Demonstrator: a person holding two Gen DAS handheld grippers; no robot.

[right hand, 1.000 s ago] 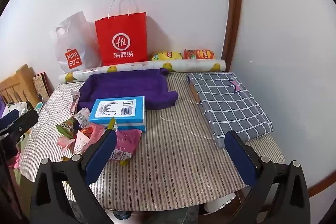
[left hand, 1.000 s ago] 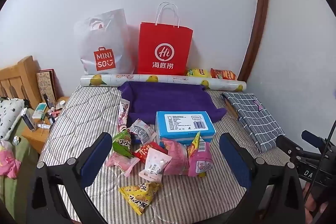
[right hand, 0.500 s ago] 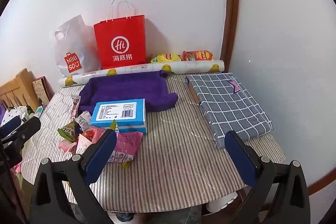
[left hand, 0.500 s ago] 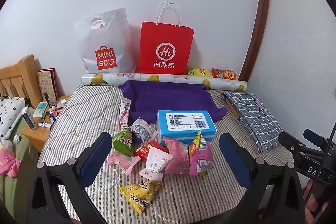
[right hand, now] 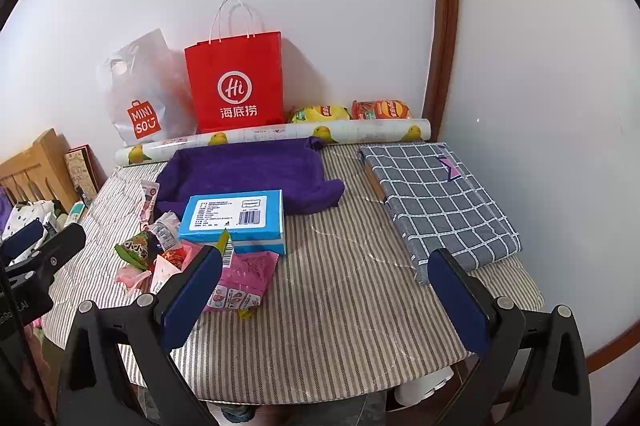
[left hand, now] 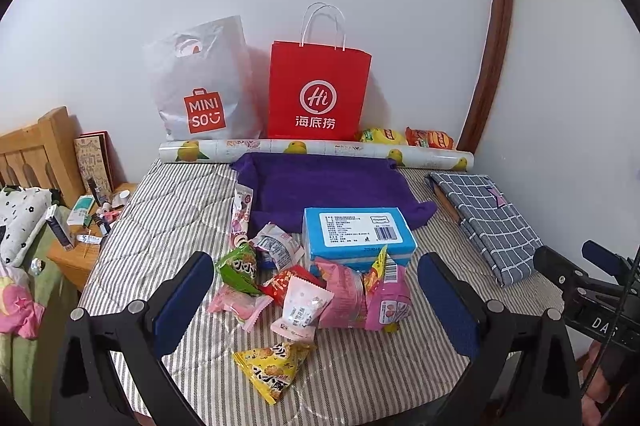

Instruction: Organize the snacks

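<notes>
A striped table (left hand: 168,210) stands against a white wall. The blue box (left hand: 356,232) sits near the middle of the table, and it is the thing to find the rest by. The left gripper (left hand: 316,290) hangs over the front of the table with its two fingers spread wide and nothing between them. The right gripper (right hand: 328,286) hangs to the right of the box, also spread wide and holding nothing. The snacks (left hand: 304,286) lie in a messy pile just in front of the box and to its left. In the pile, a green pack (left hand: 238,268) lies at the left, a white pack (left hand: 306,306) in the middle, and a pink bag (left hand: 386,302) touches the front of the box. A yellow pack (left hand: 274,364) lies alone in front of the pile, closest to the table edge. A long thin pack (left hand: 241,212) lies to the left of the box. A purple cloth (left hand: 324,186) is spread behind the box, and the box's back edge rests on it. Behind the cloth lies a paper roll (left hand: 316,148) with yellow fruit on it. Behind the roll stand a red bag (left hand: 318,94) and a white bag (left hand: 204,86), both against the wall. Two chip bags (right hand: 350,111) lie behind the roll, to the right of the red bag. A checked cloth (right hand: 436,194) lies folded well to the right of the box.
</notes>
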